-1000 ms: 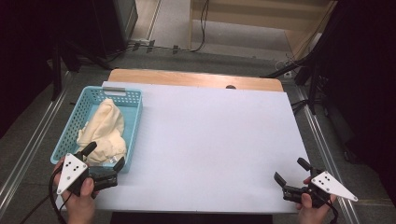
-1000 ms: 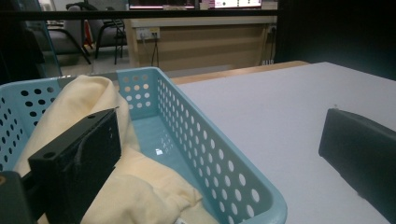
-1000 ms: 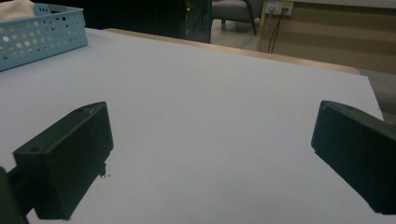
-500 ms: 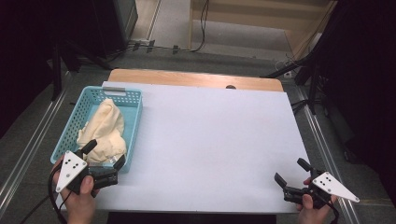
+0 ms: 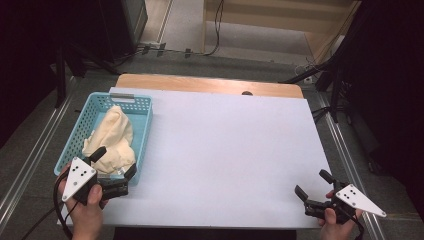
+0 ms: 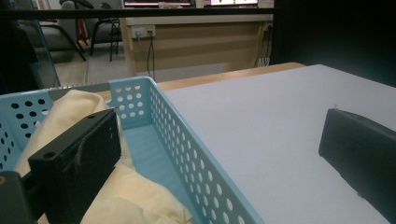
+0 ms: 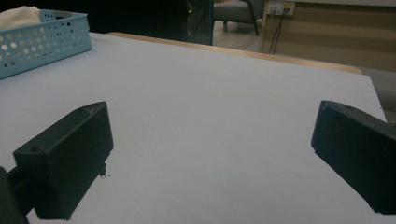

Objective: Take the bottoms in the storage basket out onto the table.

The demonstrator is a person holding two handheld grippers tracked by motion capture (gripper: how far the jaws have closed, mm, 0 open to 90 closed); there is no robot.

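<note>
My left gripper (image 5: 116, 165) hangs at the near end of the blue basket (image 5: 142, 131), its fingers (image 6: 79, 158) spread wide: one sits over the cream cloth (image 5: 114, 137) inside the basket, the other outside above the desk (image 5: 225, 150), so the basket's near wall runs between them. My right gripper (image 5: 312, 184) rests low over the desk's near right corner, fingers (image 7: 70, 158) likewise wide apart with bare white surface between them, well apart from the basket.
</note>
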